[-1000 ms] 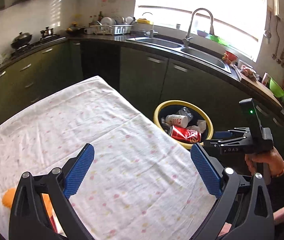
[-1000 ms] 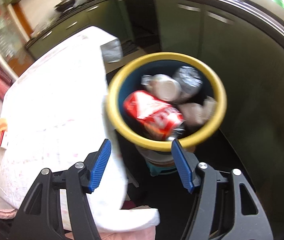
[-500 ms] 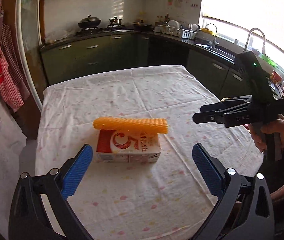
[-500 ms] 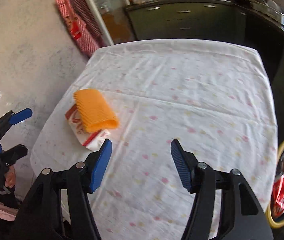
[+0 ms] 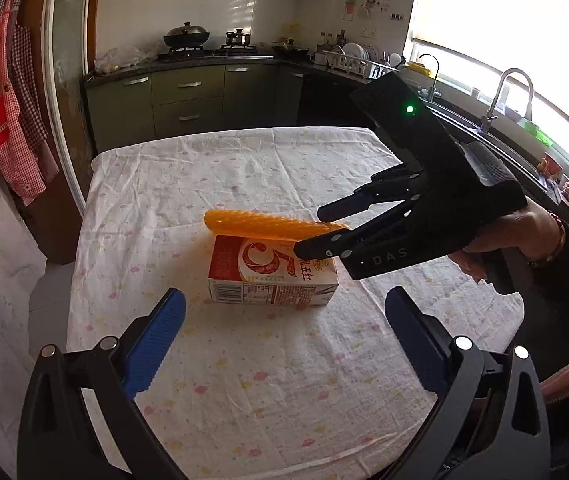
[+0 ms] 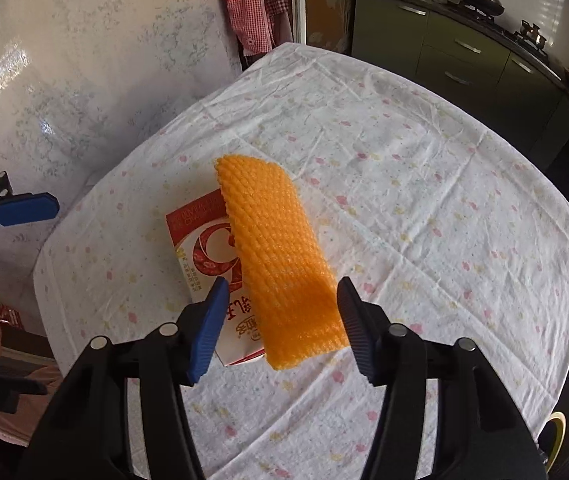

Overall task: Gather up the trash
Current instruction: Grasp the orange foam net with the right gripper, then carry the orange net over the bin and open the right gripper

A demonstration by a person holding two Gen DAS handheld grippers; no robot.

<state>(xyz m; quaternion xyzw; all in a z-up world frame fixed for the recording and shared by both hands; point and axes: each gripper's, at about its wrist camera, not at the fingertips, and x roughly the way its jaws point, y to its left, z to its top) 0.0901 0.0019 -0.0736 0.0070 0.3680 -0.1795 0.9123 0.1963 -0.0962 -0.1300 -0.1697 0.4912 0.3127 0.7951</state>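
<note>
Floral tablecloth (image 5: 284, 380); wok (image 5: 186, 35) on the stove.

A home kitchen: green cabinets (image 5: 188, 100), a wok on the stove (image 5: 186, 36), sink tap (image 5: 512, 92), dish rack (image 5: 354, 65)

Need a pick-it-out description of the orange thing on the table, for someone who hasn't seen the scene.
Find the table under the white floral cloth. The red-and-white carton lies flat on it, and the orange foam net sleeve rests on top of that carton. It is the only orange, ribbed, soft-looking item there.

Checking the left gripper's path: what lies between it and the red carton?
Only bare tablecloth lies between the left gripper and the carton, as the left wrist view shows.
</note>
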